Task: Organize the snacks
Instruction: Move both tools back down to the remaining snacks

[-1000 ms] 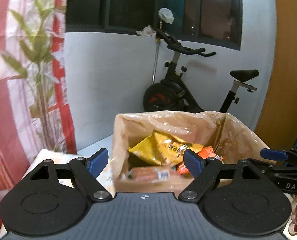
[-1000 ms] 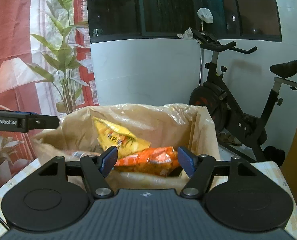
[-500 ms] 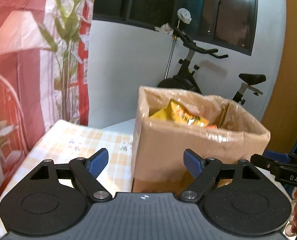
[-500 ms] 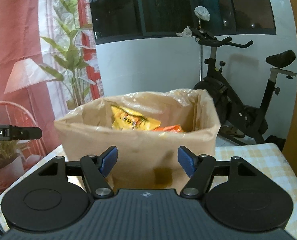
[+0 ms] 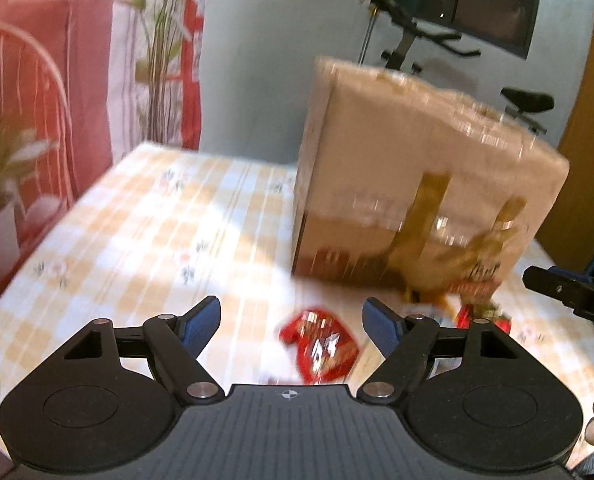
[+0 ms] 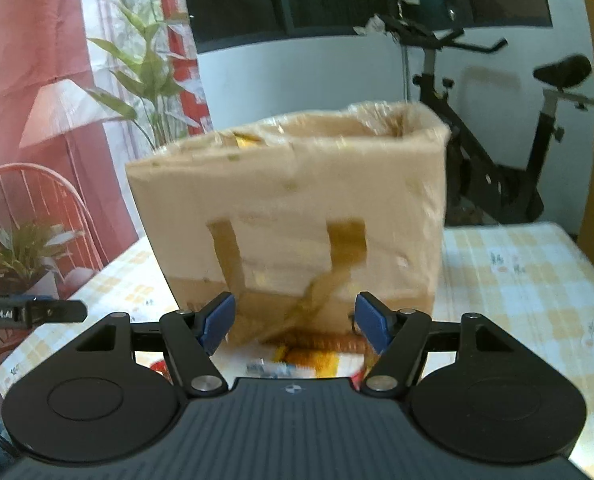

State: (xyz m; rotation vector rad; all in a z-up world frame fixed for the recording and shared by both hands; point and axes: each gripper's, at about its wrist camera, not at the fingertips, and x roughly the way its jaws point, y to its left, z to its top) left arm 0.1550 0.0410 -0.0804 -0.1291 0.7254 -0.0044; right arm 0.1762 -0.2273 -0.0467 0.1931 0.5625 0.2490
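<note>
You've dropped both grippers from above the box [image 5: 417, 184] to the table; left gripper [image 5: 291, 322] has just narrowed slightly yet is spread, empty, over the red packet [image 5: 321, 346]; right gripper [image 6: 295, 322] spread, empty; next pick looks ready.

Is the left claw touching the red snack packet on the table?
Apart. In the left wrist view the red packet lies on the tablecloth between the open pads of the left claw, with cloth visible on both sides.

Blurred by motion: cardboard box [image 5: 417, 168], red snack packet [image 5: 321, 344], wrappers at box foot [image 5: 473, 300]. Cut off behind right gripper [image 6: 295, 322]: yellow packet [image 6: 317, 360]. Box contents mostly hidden.
</note>
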